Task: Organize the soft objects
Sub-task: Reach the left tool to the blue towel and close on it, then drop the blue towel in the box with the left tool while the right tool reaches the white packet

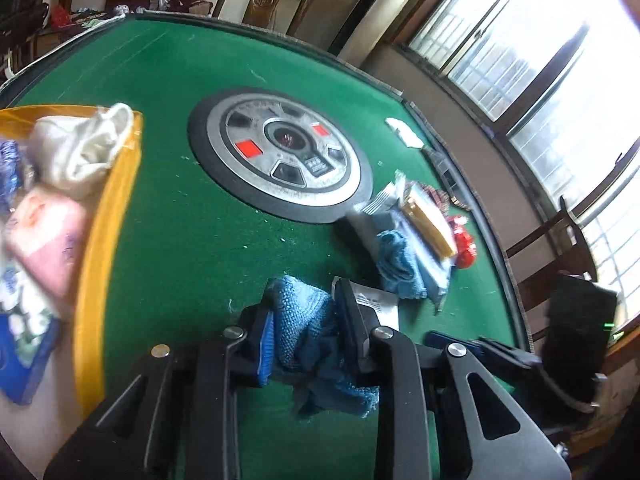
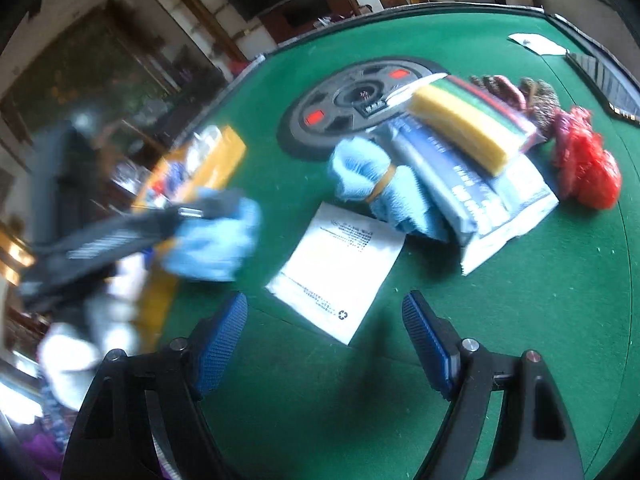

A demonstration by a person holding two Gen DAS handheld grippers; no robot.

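Note:
My left gripper (image 1: pixel 306 294) is shut on a blue microfibre cloth (image 1: pixel 298 324), which bunches between the pads and hangs below them over the green felt table (image 1: pixel 172 240). The right wrist view shows that same cloth (image 2: pixel 212 240) as a blur at the left, beside a yellow bin (image 2: pixel 216 160). My right gripper (image 2: pixel 326 300) stands open above the felt, with a flat white packet (image 2: pixel 340 268) just ahead of its fingertips. Beyond it, a second blue cloth (image 2: pixel 372 184) tied with a rubber band leans on a pile of packets.
The yellow bin (image 1: pixel 104 232) at the left holds a white cloth (image 1: pixel 84 148), a pink pack (image 1: pixel 44 236) and other soft items. The pile at the right includes a yellow sponge pack (image 2: pixel 464 132) and a red bag (image 2: pixel 588 168). A round panel (image 1: pixel 280 152) sits mid-table.

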